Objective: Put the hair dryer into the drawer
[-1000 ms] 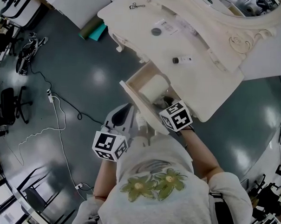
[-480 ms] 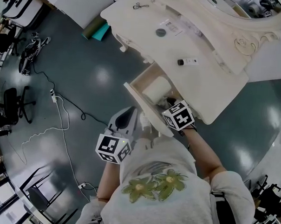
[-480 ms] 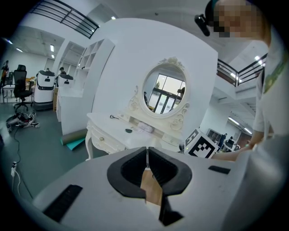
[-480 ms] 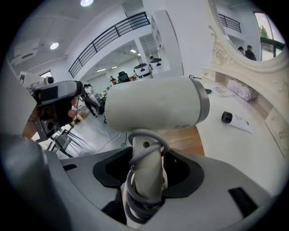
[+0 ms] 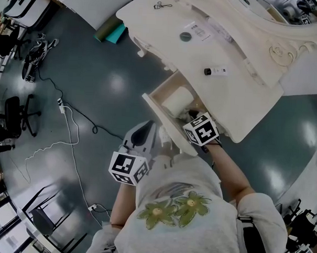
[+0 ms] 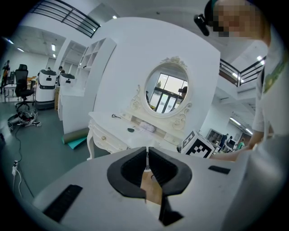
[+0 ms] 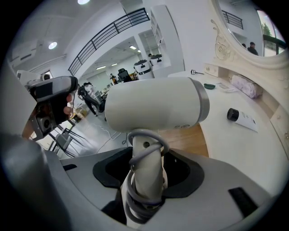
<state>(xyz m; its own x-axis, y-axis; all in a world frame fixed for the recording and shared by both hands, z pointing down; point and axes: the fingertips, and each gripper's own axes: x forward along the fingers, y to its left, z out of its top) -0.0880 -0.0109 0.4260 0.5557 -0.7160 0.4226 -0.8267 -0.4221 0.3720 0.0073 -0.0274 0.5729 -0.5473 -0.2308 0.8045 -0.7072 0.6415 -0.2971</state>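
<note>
The right hand-held gripper (image 7: pixel 148 175) is closed on the handle (image 7: pixel 145 167) of the hair dryer (image 7: pixel 153 106), one dark pad on each side of it. A grey cord (image 7: pixel 145 137) is wound in loops around that handle, and some of the loops sit down between the jaws.

The handle rises straight out of the jaws. The white barrel lies crosswise above them, its long axis running left to right across the gripper, and the end with the grey band points right, toward the bench (image 5: pixel 168 24).

Just beyond the jaws is the wooden floor of the open drawer (image 5: pixel 161 95). From the head view the barrel sits within the drawer's walls, though I cannot tell whether it rests on the floor. On the bench, ahead and to the right of this gripper, lies a small tube (image 7: pixel 241 116) with a dark cap.

The right forearm (image 5: pixel 227 171) reaches forward from the body to the drawer.

The left hand-held gripper (image 6: pixel 146 158) has its jaws together at the tips, and a tan surface shows through the gap behind them. It sits lower and to the left of the right one, just outside the drawer's front panel, with that arm bent close to the body. It points toward the bench and the oval mirror (image 6: pixel 166 92) above it.
</note>
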